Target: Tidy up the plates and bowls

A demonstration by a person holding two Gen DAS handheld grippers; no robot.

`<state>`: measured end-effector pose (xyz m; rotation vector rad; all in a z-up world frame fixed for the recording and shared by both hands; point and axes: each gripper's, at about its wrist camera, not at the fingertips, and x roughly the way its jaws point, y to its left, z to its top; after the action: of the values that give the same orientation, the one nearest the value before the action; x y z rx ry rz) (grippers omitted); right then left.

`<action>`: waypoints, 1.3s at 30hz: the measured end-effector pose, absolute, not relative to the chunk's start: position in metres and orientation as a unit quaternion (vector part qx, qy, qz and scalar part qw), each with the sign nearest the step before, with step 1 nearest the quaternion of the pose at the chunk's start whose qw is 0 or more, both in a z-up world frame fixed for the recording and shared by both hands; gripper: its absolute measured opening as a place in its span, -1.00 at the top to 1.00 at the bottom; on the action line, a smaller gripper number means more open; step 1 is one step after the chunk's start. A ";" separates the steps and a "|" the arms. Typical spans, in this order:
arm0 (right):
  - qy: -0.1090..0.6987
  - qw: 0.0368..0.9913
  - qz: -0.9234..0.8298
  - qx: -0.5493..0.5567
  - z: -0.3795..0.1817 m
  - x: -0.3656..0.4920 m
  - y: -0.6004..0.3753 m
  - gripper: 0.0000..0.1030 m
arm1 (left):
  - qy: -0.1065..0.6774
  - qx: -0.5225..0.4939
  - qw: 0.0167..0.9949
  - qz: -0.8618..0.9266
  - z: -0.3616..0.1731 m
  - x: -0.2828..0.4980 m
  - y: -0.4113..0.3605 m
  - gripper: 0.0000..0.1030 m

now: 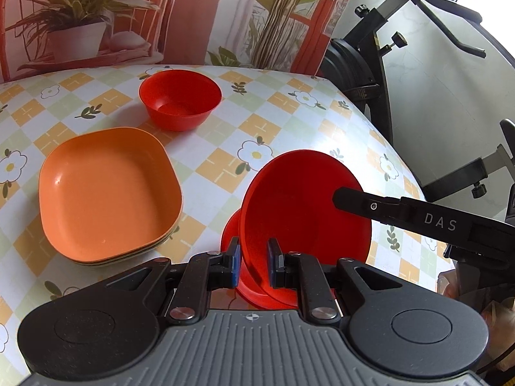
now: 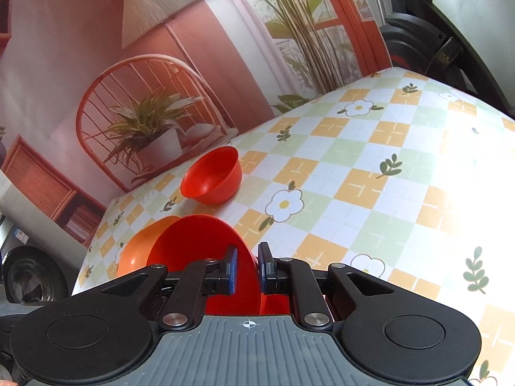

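While orange square plates [image 1: 109, 189] sat stacked at the left, the left gripper [image 1: 254, 265] stood half open astride a tilted red bowl [image 1: 302, 212], whose rim the right gripper [image 2: 247, 268] pinched above the checked tablecloth [image 1: 222, 167].

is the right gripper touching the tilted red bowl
Touching. In the right wrist view the right gripper pinches the rim of the tilted red bowl; both pads press its wall with no gap showing.
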<state>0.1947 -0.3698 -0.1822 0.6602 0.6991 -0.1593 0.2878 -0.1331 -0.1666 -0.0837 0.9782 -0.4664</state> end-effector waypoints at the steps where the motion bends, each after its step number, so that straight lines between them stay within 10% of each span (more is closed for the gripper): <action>1: 0.338 0.882 -0.077 0.320 -0.186 0.194 -0.370 0.74 | 0.467 -0.037 0.856 -0.218 -0.168 0.288 -0.134 0.67; 39: 0.340 0.878 -0.077 0.329 -0.213 0.193 -0.373 0.66 | 0.468 -0.034 0.863 -0.190 -0.190 0.283 -0.139 0.63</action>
<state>0.1929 -0.3725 -0.2129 0.6860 0.7089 -0.1596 0.2828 -0.1390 -0.1898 -0.0705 0.9807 -0.3987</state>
